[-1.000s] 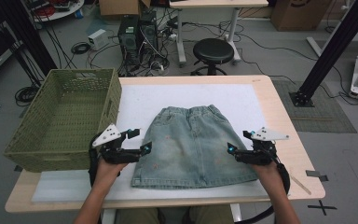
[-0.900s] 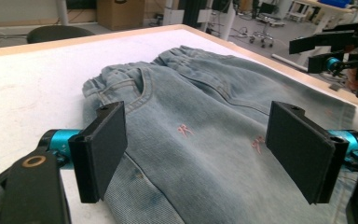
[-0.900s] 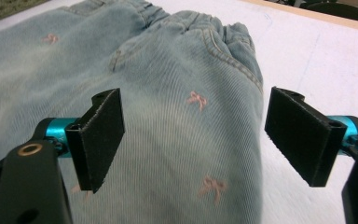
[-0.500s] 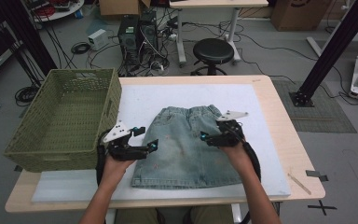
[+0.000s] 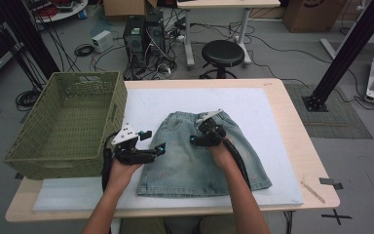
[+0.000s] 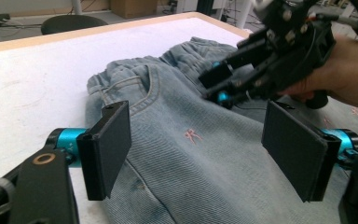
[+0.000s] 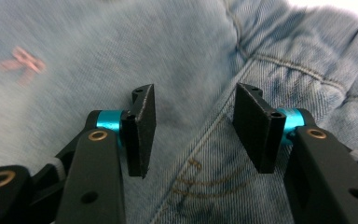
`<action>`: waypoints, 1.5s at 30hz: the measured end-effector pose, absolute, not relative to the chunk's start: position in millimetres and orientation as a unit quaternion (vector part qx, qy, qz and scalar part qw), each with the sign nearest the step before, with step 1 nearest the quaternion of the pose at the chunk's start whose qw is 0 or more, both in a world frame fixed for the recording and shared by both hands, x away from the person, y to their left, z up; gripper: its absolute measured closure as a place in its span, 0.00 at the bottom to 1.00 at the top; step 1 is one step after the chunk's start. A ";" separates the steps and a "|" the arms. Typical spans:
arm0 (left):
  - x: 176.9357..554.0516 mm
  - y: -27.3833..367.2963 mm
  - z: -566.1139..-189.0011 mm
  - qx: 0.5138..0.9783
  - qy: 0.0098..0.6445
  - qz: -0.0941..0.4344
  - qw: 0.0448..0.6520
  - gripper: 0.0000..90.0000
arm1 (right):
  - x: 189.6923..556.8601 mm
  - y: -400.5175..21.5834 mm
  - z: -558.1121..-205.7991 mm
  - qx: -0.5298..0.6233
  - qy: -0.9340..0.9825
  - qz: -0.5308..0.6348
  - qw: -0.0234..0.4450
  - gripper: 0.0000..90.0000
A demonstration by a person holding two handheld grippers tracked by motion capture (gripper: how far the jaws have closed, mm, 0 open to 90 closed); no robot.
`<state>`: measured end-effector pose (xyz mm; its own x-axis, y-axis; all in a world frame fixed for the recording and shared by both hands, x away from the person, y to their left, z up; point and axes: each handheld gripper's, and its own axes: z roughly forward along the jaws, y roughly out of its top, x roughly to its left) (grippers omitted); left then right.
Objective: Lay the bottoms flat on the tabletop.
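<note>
A light blue denim skirt lies flat on the white mat, waistband toward the far side. My left gripper hovers at the skirt's left edge, open wide, and the denim shows between its jaws. My right gripper is low over the skirt's upper middle, near the fly seam. Its jaws have just been closing and stand half apart, with the denim under the gap and the pads not pressing on it. That right gripper also shows in the left gripper view.
A green woven basket stands at the table's left, close to my left hand. The wooden table edge runs along the right, with a thin stick near the front right corner. A black stool and cables lie beyond the table.
My right gripper has swept left from the skirt's right edge to its upper middle, and its jaws are narrower. The left gripper has barely shifted.
</note>
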<state>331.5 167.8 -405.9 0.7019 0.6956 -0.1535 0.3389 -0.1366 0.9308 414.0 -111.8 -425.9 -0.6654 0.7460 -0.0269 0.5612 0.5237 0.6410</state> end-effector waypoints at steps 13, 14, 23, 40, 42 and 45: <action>349.6 155.4 -403.7 0.747 0.363 0.146 0.537 0.27 | 401.3 -134.2 -430.1 0.353 0.866 0.327 0.132 0.53; 351.5 153.5 -405.5 0.750 0.365 0.149 0.531 0.28 | 398.3 -141.7 -426.4 0.357 0.856 0.349 0.131 0.52; 370.0 136.6 -429.7 0.778 0.395 0.140 0.468 0.60 | 382.4 -228.4 -405.5 0.419 0.804 0.354 0.227 0.76; 365.1 140.7 -449.3 0.795 0.422 0.168 0.402 0.98 | 383.1 -247.1 -436.1 0.408 0.845 0.277 0.206 0.96; 364.0 139.7 -449.6 0.795 0.421 0.175 0.400 0.98 | 382.2 -248.9 -435.0 0.412 0.845 0.264 0.217 0.96; 363.1 140.7 -450.1 0.795 0.419 0.176 0.401 0.98 | 379.1 -250.4 -436.6 0.414 0.841 0.263 0.231 0.96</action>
<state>363.1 140.7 -450.1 0.5863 0.8082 -0.0558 0.5258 -0.3272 0.7851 379.1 -250.4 -436.6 -0.5509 0.8168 -0.1714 0.5738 0.5199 0.6328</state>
